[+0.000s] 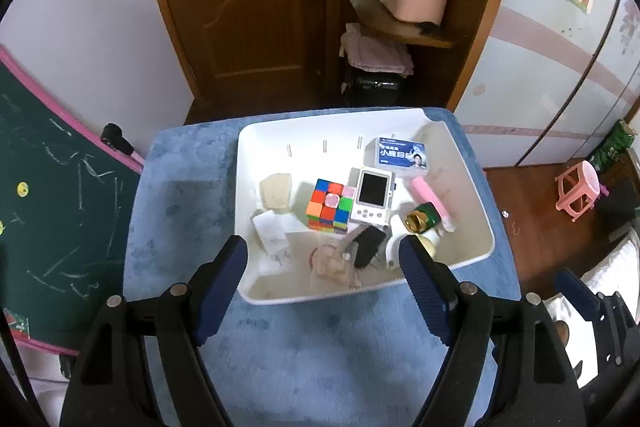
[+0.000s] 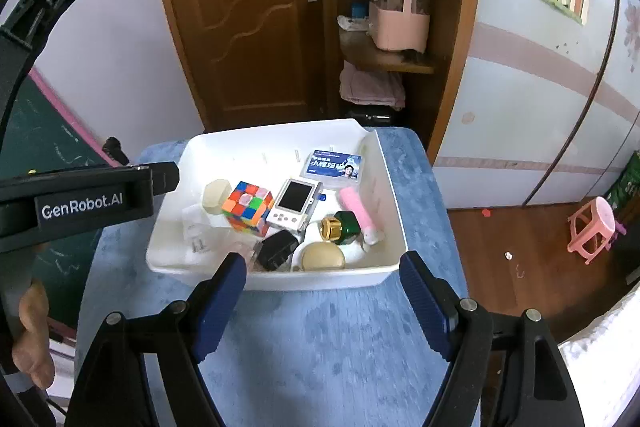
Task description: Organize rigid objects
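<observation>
Now both claws, left gripper (image 1: 324, 261) and right gripper (image 2: 324, 277), gape empty above the white bin (image 2: 320, 279); ahead, crowded items like the cube (image 2: 248, 207) risk being knocked during any reach.

Dim, soft light; heavy fisheye edge warping

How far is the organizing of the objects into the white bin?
Done, it seems: the Rubik's cube, small white camera, pink tube and black charger lie in the white bin. In hand: nothing; both tools are open. Left: no loose object shows on the blue cloth.
</observation>
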`<state>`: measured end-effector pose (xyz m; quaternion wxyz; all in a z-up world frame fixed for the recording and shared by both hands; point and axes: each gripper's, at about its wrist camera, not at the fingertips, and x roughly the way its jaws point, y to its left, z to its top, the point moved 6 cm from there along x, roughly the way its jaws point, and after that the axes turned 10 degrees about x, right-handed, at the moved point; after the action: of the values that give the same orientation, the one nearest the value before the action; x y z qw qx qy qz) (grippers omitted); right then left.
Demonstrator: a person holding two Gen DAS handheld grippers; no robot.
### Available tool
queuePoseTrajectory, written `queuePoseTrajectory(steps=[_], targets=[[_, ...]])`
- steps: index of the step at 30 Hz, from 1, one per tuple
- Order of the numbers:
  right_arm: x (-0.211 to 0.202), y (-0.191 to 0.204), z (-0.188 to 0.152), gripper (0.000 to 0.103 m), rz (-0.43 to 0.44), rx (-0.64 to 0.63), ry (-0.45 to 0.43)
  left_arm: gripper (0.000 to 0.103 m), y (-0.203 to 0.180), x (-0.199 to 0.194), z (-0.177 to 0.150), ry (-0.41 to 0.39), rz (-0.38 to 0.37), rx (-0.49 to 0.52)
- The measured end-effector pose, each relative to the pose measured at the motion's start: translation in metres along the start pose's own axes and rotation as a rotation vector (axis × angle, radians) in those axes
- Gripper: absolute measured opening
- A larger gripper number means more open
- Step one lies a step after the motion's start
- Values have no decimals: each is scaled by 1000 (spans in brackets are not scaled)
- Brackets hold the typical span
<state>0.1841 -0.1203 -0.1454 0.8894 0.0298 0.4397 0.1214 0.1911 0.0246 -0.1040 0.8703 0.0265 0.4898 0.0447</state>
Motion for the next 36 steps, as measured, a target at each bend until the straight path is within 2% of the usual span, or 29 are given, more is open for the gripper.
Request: queuePoseTrajectory(steps=[13,19,26,32,36], targets=[[-84,-4,-19,80,55,-20,2,81,-15,-65,-38,-10,-28,-10],[-114,-2,-21,80,28,-41,-33,81,-18,-87,-51,-19,-17,-14],[-132,-5,-23,81,1,-30,-67,83,-20,-98,-68,-7,4,-22],[-137,-6,-28,81,19,2,-53,83,-20,-103,-77,-4,23,-30],[-140,-8,-31,81,11,11,-50,83,-22,-106,-81,-1,63,-13]])
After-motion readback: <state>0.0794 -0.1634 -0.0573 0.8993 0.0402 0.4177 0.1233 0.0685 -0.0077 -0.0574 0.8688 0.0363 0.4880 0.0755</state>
